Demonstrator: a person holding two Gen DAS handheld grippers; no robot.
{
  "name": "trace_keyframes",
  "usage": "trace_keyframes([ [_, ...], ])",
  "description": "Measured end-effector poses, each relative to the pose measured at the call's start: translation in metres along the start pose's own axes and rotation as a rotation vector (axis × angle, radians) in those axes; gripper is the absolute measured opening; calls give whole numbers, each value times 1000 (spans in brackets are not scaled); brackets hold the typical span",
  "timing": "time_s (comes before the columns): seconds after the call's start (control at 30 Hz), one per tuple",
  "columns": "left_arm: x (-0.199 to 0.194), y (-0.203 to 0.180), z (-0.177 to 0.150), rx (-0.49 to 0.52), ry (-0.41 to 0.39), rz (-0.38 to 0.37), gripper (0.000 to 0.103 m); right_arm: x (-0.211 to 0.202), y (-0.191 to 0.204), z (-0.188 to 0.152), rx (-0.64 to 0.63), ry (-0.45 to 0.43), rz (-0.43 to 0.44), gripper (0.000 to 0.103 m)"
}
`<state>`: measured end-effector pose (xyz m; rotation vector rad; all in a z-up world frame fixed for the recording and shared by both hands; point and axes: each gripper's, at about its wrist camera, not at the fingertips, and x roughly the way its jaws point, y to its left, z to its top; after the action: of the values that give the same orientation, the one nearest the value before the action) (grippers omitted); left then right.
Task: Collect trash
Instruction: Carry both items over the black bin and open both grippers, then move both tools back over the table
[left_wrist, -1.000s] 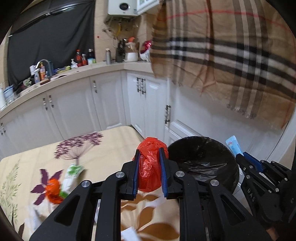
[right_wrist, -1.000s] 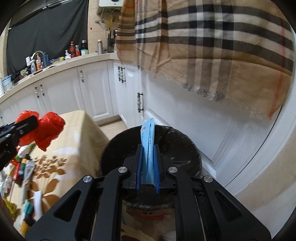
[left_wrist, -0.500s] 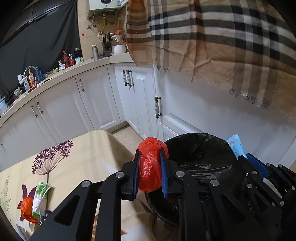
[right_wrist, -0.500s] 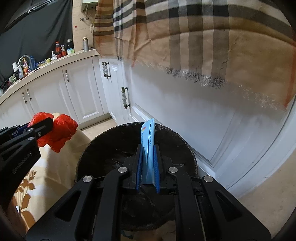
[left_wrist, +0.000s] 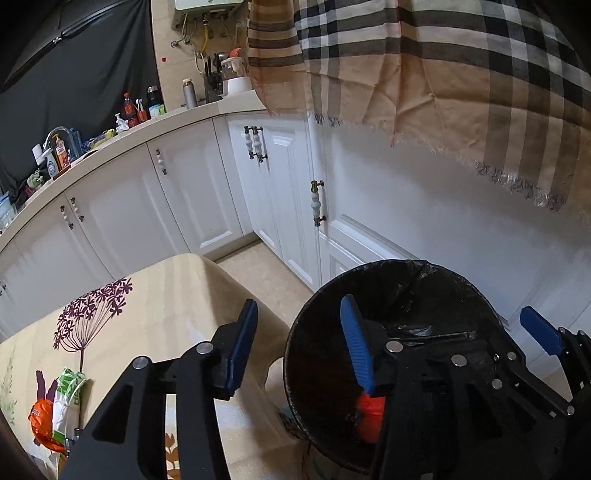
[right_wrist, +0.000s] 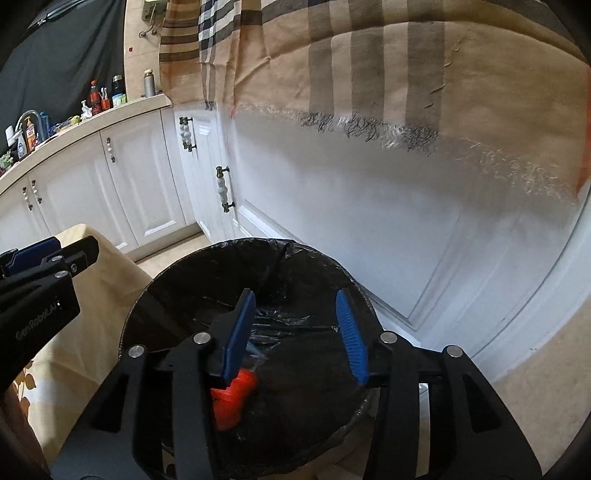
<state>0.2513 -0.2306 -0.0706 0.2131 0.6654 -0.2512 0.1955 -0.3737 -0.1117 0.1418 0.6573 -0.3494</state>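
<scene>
A round bin with a black liner (left_wrist: 406, 264) (right_wrist: 258, 243) stands on the floor beside the table. My left gripper (left_wrist: 298, 347) hovers at its near rim; its jaws are opening and nothing is between them. The red plastic bag (left_wrist: 369, 410) (right_wrist: 232, 398) lies inside the bin. Over the bin's mouth my right gripper (right_wrist: 295, 332) is opening too, with nothing between its blue pads. A pale bluish piece (right_wrist: 256, 350) shows just above the red bag; I cannot tell what it is. One right fingertip (left_wrist: 539, 334) shows at the right of the left wrist view.
The table with a floral cloth (left_wrist: 147, 295) lies left of the bin, with orange and green wrappers (left_wrist: 55, 406) near its left edge. White cabinets (left_wrist: 280, 206) and a hanging plaid cloth (left_wrist: 443, 74) stand behind. Bottles crowd the counter (left_wrist: 140, 107).
Both grippers moved over the bin and opened. The red bag left the left jaws and dropped into the bin. The blue and white packet is gone from the right jaws.
</scene>
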Motion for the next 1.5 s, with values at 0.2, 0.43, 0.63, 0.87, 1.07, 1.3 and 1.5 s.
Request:
trace_keyframes([
  [0.2, -19, 7, 1, -11, -24, 6, 54, -15, 3, 1, -11, -16, 3, 54],
  [0.43, -59, 32, -12, -35, -45, 30, 59, -49, 11, -9, -24, -20, 59, 76],
  [0.63, -94, 66, -36, -67, -39, 72, 60, -83, 30, -23, -58, -21, 84, 83],
  [0.87, -141, 119, -76, -130, -29, 159, 62, -125, 48, -42, -56, -41, 127, 89],
  [1.07, -176, 162, -109, -189, -24, 243, 63, -151, 72, -58, -81, -30, 178, 90],
  [1.3, -208, 202, -144, -241, -27, 341, 63, -181, 108, -78, -133, -40, 246, 89],
  [1.5, -226, 232, -173, -295, -15, 391, 63, -196, 135, -95, -195, -32, 285, 82],
])
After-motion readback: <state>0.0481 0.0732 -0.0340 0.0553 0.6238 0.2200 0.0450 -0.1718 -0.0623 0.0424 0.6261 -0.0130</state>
